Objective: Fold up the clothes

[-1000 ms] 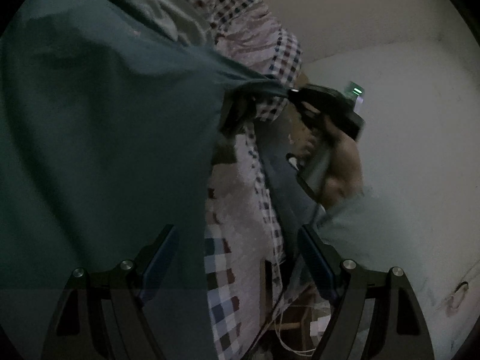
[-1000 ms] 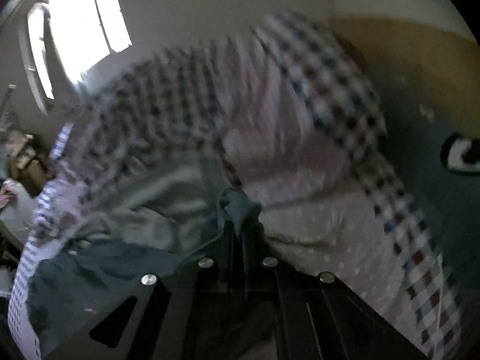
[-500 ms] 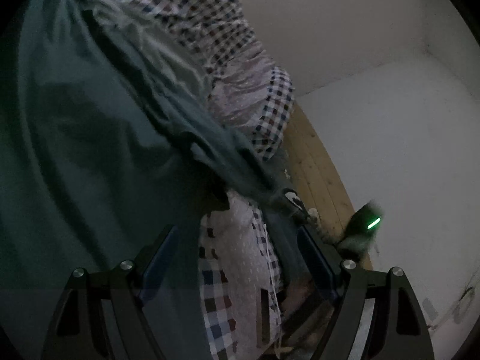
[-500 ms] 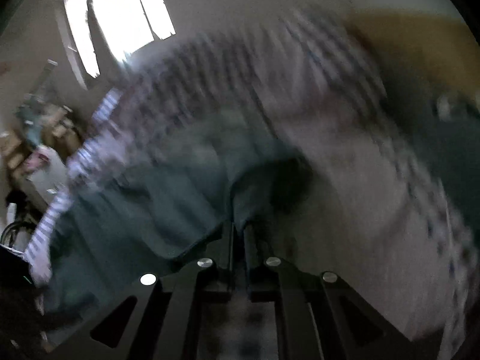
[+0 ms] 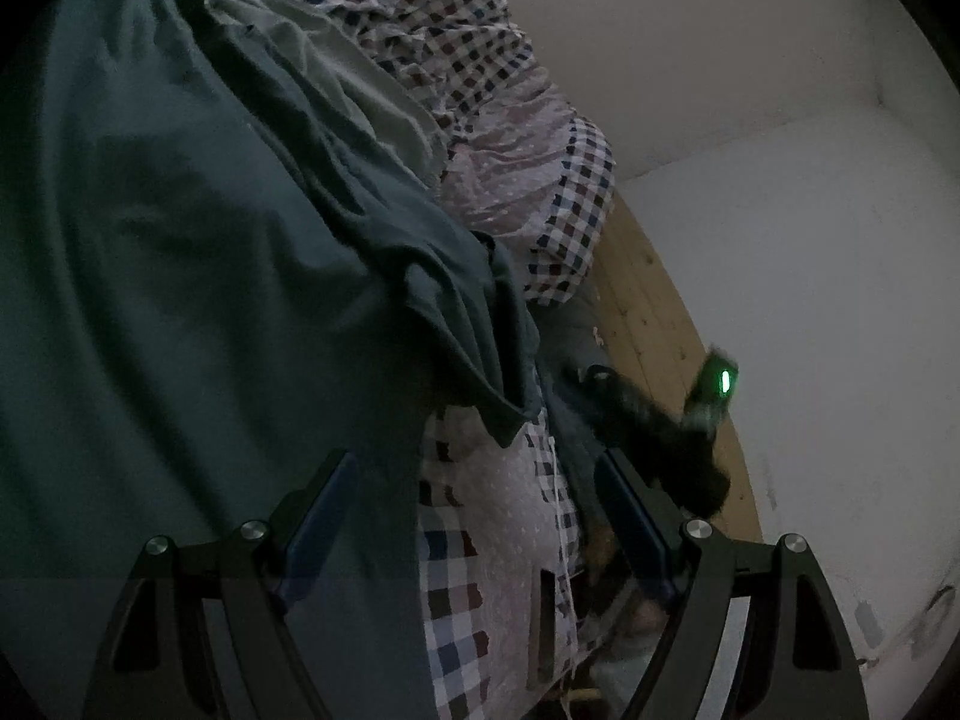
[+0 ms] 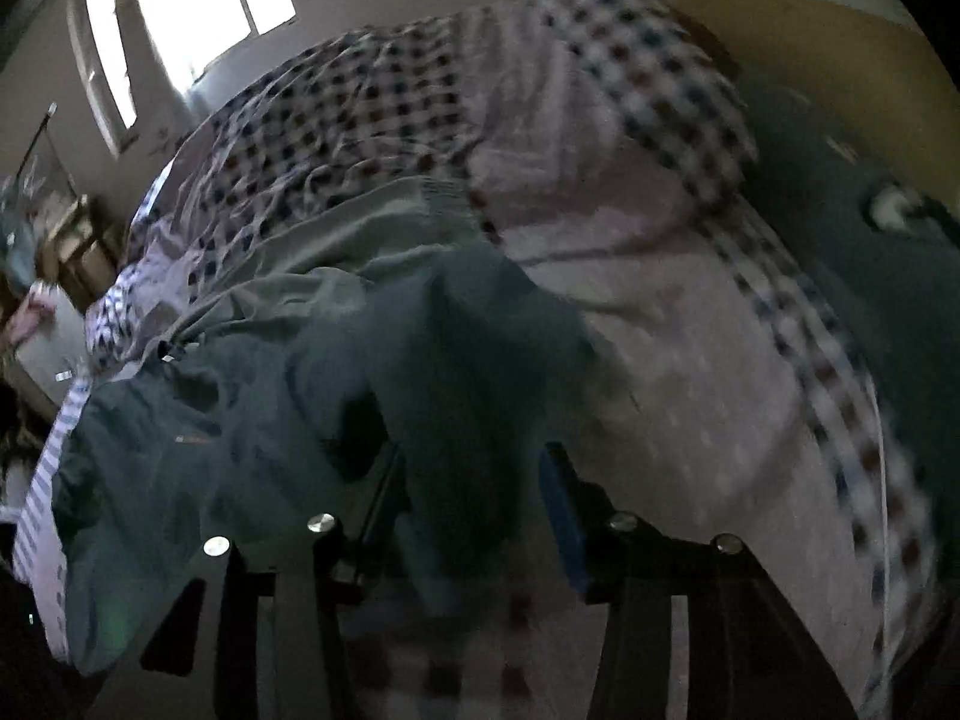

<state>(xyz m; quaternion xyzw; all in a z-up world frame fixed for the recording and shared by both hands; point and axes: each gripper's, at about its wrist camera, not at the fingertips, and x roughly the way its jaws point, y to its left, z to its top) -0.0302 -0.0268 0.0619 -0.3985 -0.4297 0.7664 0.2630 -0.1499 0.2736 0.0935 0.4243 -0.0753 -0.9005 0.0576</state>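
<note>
A dark teal garment (image 5: 198, 276) lies spread over the checked bedspread (image 5: 492, 516), its folded corner (image 5: 480, 360) near the bed's edge. My left gripper (image 5: 480, 492) hovers over that edge, open wide, with nothing between its fingers. In the right wrist view the same teal garment (image 6: 372, 372) bunches up close to the camera. The jaws of my right gripper (image 6: 474, 486) are opening, and a fold of the teal cloth lies loose between them, not pinched. From the left wrist view the right tool's black body with its green light (image 5: 723, 384) hangs low beside the bed.
A paler grey-green garment (image 5: 360, 90) lies crumpled beyond the teal one. The bedspread (image 6: 660, 330) slopes down to a wooden floor strip (image 5: 648, 312) and a white wall (image 5: 810, 270). A bright window (image 6: 180, 30) and cluttered furniture (image 6: 42, 252) are far off.
My right gripper has dropped toward the bed and its jaws have parted, letting go of the teal corner. The raised cloth has settled onto the bedspread. The left gripper stays open.
</note>
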